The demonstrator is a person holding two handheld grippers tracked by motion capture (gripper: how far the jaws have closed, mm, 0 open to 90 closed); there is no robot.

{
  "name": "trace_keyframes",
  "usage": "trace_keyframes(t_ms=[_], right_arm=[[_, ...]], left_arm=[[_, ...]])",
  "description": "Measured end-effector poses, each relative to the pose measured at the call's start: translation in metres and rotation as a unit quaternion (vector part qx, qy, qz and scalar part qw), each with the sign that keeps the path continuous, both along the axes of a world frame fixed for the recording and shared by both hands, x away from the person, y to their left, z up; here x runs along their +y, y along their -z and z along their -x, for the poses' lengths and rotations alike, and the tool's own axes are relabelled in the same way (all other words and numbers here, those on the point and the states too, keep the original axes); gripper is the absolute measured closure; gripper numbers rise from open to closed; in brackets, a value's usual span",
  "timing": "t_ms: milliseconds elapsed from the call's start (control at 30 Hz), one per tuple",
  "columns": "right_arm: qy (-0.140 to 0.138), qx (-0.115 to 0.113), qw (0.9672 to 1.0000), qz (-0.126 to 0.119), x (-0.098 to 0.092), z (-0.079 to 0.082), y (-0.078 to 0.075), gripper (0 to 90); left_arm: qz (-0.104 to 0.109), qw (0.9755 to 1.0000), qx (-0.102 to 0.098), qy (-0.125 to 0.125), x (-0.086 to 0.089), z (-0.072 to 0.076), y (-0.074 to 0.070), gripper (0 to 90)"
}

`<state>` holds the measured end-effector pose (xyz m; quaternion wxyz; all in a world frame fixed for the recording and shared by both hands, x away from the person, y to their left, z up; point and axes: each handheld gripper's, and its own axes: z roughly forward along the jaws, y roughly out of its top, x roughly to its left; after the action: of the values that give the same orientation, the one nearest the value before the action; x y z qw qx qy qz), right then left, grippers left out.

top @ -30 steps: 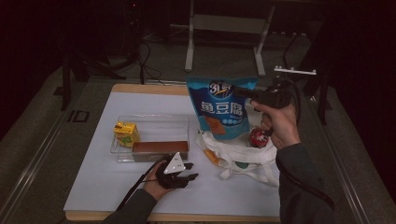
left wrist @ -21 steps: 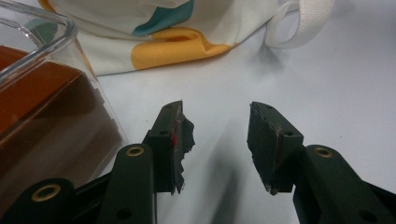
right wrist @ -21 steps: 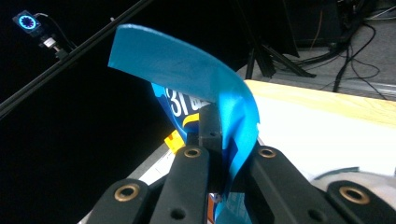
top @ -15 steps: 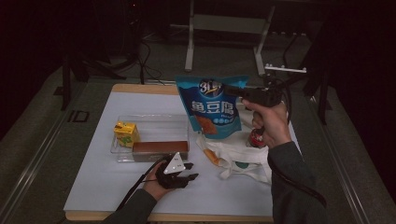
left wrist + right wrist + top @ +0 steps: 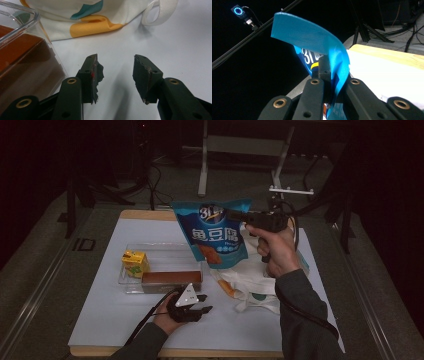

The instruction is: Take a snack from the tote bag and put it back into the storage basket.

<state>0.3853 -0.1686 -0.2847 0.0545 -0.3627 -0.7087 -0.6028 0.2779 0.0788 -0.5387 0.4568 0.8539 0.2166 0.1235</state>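
Note:
A blue snack bag point(image 5: 215, 232) hangs in the air over the middle of the table, above the right end of a clear plastic container point(image 5: 160, 251). My right gripper point(image 5: 235, 215) is shut on the bag's top edge; in the right gripper view the blue foil point(image 5: 319, 42) curls up from between the shut jaws of that gripper point(image 5: 332, 75). My left gripper point(image 5: 202, 302) rests low on the white table top in front of the container, open. Nothing lies between its fingers, as the left gripper view shows for the left gripper point(image 5: 116, 72).
The container holds a yellow carton point(image 5: 135, 262) and a long brown box point(image 5: 171, 281), whose side point(image 5: 22, 57) is close at the left gripper's left. A white cloth bag point(image 5: 250, 285) with coloured patches lies crumpled right of the container, its strap point(image 5: 160, 12) looped on the table.
My right hand has carried the snack bag leftward, from over the cloth bag toward the container. The left gripper has stayed where it was.

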Motion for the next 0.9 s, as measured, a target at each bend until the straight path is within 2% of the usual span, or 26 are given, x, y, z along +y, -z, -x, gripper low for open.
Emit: trace_keyframes(t_ms=[367,900], right_arm=[[-0.012,-0.003,0.9998,-0.012,0.025,-0.003,-0.008,89.0],[-0.023,0.009,0.9995,-0.020,0.059,-0.017,0.002,89.0]], left_arm=[[-0.001,1.0000,-0.002,0.003,0.000,0.000,0.000,55.4],[0.002,1.0000,0.000,0.003,0.000,0.000,0.000,54.9]])
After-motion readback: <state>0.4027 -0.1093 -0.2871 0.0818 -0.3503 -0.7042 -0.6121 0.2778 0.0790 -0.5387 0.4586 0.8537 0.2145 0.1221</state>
